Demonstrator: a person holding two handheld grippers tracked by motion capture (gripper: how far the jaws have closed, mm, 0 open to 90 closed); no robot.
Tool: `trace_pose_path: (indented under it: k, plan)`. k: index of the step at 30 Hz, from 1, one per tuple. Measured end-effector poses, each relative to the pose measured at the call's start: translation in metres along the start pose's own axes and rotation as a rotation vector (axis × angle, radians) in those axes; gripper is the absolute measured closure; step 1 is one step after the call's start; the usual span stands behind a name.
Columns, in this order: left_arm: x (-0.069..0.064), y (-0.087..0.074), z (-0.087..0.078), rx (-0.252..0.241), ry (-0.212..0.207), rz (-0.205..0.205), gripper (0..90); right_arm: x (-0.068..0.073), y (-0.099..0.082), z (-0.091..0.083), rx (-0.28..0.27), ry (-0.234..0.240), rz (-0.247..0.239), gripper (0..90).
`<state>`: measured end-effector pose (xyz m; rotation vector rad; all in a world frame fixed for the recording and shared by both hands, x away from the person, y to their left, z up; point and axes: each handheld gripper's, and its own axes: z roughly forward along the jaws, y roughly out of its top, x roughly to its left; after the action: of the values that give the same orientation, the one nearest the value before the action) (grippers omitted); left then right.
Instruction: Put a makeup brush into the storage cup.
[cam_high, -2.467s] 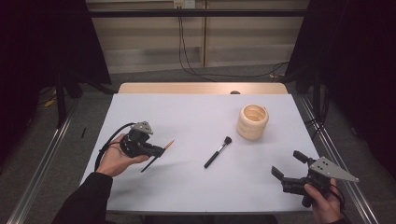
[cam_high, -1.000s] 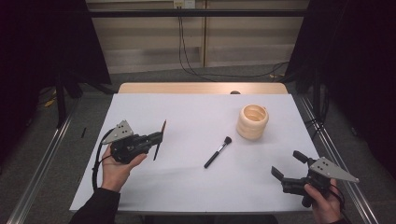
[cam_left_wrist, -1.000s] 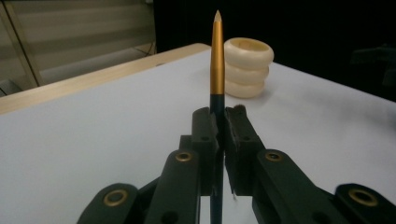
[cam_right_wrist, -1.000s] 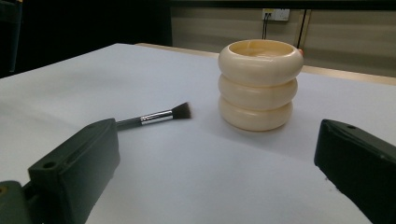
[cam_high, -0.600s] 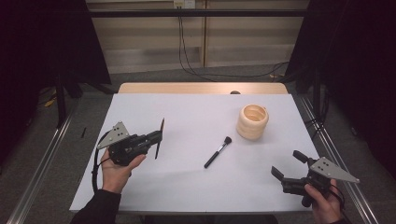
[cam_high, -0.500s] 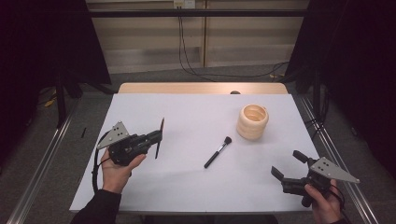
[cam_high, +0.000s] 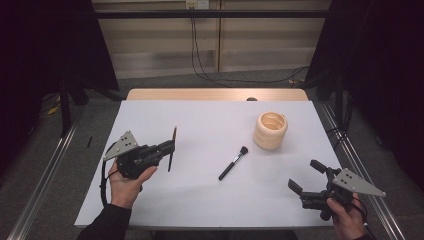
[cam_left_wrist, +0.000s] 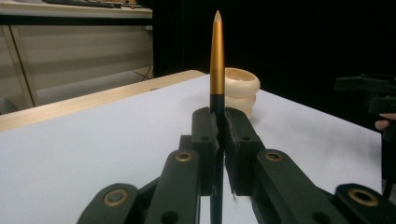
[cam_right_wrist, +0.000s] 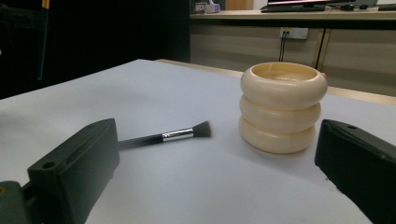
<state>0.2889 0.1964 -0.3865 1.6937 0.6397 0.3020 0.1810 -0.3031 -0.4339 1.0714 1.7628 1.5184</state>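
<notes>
Gripping pencil upright, left gripper; gold upper half.

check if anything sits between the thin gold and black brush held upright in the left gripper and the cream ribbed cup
Nothing visible does. The left gripper is shut on the thin gold and black brush, and bare white table lies between it and the cream ribbed cup. The black makeup brush lies nearer the person, off that line.
</notes>
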Motion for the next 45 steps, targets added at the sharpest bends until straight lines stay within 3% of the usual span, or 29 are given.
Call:
trace_pose_path:
  k: [2, 3, 4, 7, 10, 15, 24, 30, 36, 45]
  plan:
    - [-0.002, -0.002, 0.003, 0.011, -0.007, 0.002, 83.5, 0.002, 0.002, 0.002, 0.008, 0.037, 0.014, 0.0]
    - [-0.003, -0.002, 0.005, 0.002, -0.026, 0.003, 83.5, 0.003, 0.003, 0.003, 0.005, 0.051, 0.01, 0.0]
    - [-0.005, -0.003, 0.005, 0.006, -0.012, -0.001, 83.5, 0.004, 0.004, 0.003, 0.008, 0.073, 0.007, 0.0]
    - [-0.007, -0.005, 0.009, 0.018, -0.034, -0.009, 83.5, 0.01, 0.008, 0.007, 0.009, 0.124, -0.003, 0.0]
    - [-0.012, -0.004, 0.013, 0.021, -0.045, -0.008, 83.5, 0.013, 0.012, 0.012, 0.016, 0.146, 0.015, 0.0]
    - [-0.018, -0.004, 0.018, 0.026, -0.076, -0.007, 83.6, 0.018, 0.019, 0.023, 0.009, 0.167, 0.007, 0.9]
    - [-0.027, -0.004, 0.023, 0.031, -0.093, -0.013, 83.5, 0.033, 0.032, 0.048, 0.008, 0.226, -0.009, 1.5]
    - [-0.032, -0.005, 0.027, 0.034, -0.119, -0.014, 83.6, 0.044, 0.04, 0.063, 0.009, 0.291, 0.001, 1.2]
    - [-0.036, -0.004, 0.029, 0.04, -0.127, -0.011, 83.5, 0.052, 0.045, 0.076, 0.008, 0.309, -0.025, 0.3]
    - [-0.041, -0.001, 0.04, 0.032, -0.163, -0.02, 83.5, 0.061, 0.056, 0.089, -0.002, 0.376, -0.037, 0.8]
